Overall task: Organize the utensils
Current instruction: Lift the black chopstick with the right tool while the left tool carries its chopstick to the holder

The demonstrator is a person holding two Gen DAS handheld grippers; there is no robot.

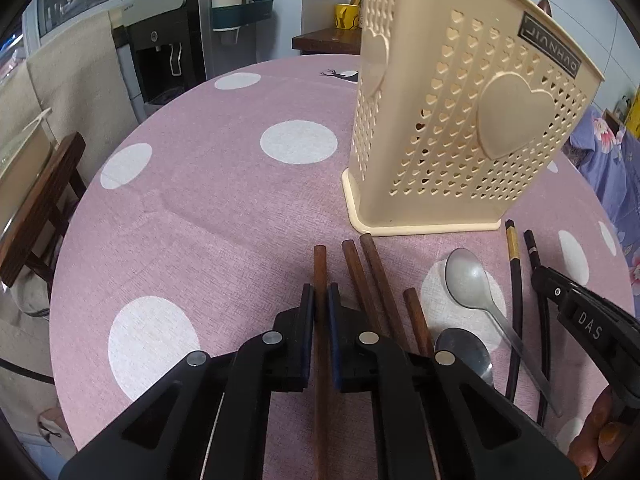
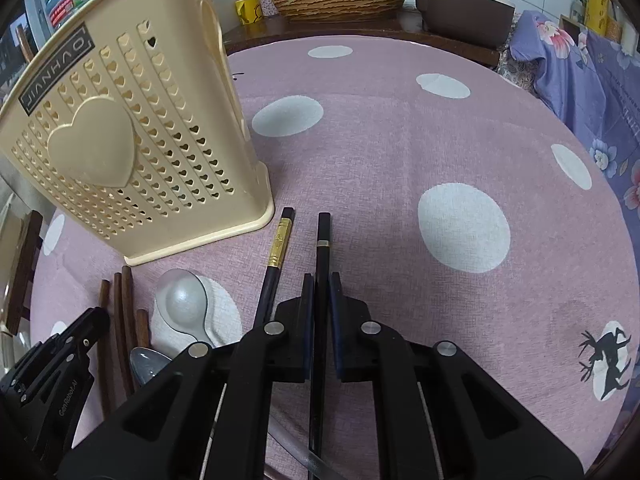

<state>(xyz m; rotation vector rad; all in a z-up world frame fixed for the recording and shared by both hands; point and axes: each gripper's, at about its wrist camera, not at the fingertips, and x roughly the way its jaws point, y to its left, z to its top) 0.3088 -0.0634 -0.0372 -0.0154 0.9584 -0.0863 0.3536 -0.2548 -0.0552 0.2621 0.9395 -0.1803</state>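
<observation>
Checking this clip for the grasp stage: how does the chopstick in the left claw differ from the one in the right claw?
The left claw holds a brown wooden chopstick, plain throughout; the right claw holds a black chopstick with a thin gold band near its far end. Both are pinched between shut pads and point toward the cream holder.

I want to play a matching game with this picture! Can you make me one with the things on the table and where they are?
Things:
1. brown wooden chopstick
2. black chopstick
3. spoon
4. beige holder

Places:
A. standing upright on the pink tablecloth
B. pinched in the left tool
C. lying flat between the brown and black chopsticks
D. pinched in the right tool

Pairs: 1-B, 2-D, 3-C, 4-A
</observation>
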